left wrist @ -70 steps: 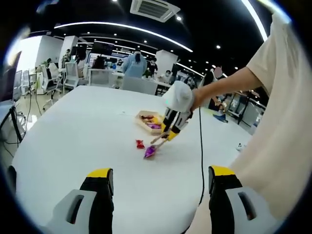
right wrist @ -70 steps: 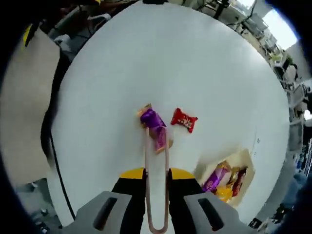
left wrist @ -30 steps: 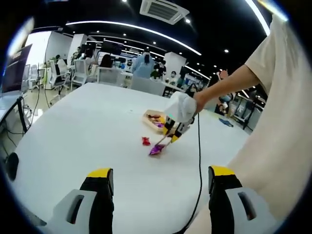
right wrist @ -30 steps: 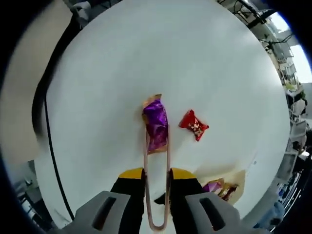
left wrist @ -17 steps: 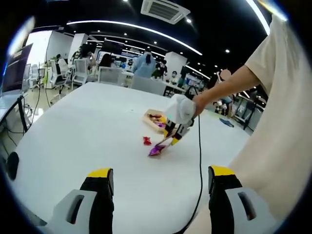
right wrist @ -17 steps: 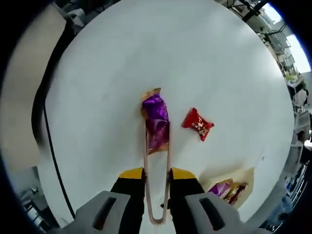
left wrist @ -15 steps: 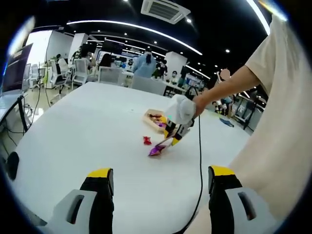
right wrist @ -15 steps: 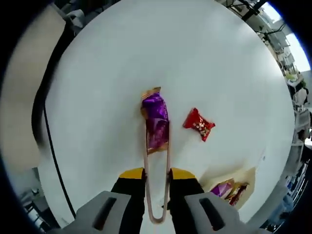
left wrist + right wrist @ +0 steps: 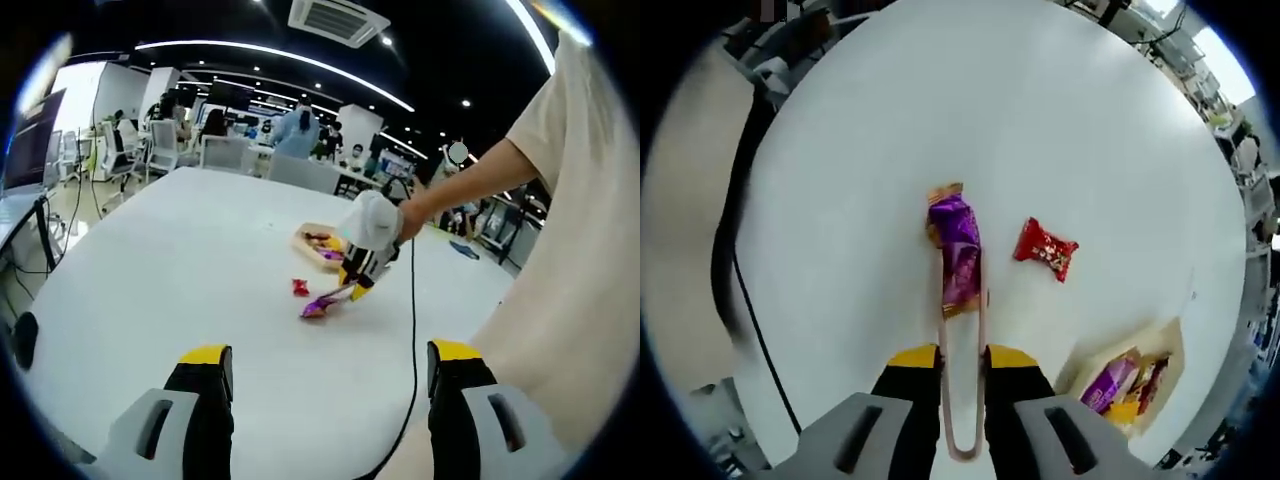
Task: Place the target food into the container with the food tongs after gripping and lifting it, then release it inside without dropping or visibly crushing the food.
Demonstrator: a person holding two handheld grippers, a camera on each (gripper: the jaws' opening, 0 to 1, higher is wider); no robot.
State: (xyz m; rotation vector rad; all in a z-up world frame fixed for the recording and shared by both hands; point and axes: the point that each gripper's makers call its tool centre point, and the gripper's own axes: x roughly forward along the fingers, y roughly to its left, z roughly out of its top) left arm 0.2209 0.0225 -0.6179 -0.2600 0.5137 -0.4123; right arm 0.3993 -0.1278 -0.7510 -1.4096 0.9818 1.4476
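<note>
A purple snack packet [image 9: 958, 255] lies on the white table [image 9: 890, 120], and the tips of rose-gold food tongs [image 9: 981, 330] pinch its near end. My right gripper [image 9: 962, 358] is shut on the tongs' arms. A red packet [image 9: 1045, 249] lies just right of the purple one. The tan container [image 9: 1170, 350] sits at lower right with several packets inside. In the left gripper view, the right gripper [image 9: 365, 262] holds the tongs down onto the purple packet [image 9: 316, 306], with the red packet [image 9: 299, 287] and the container [image 9: 306, 240] beyond it. My left gripper [image 9: 330, 395] is open and holds nothing.
A black cable [image 9: 411, 330] trails from the right gripper across the table toward the near edge. A person's arm [image 9: 470, 185] and beige shirt [image 9: 570, 300] take up the right of the left gripper view. Office chairs and people stand beyond the table's far edge.
The right gripper view has drawn back a little, so more of the container shows. The tongs stay closed on the purple packet, which has edged slightly left in the left gripper view.
</note>
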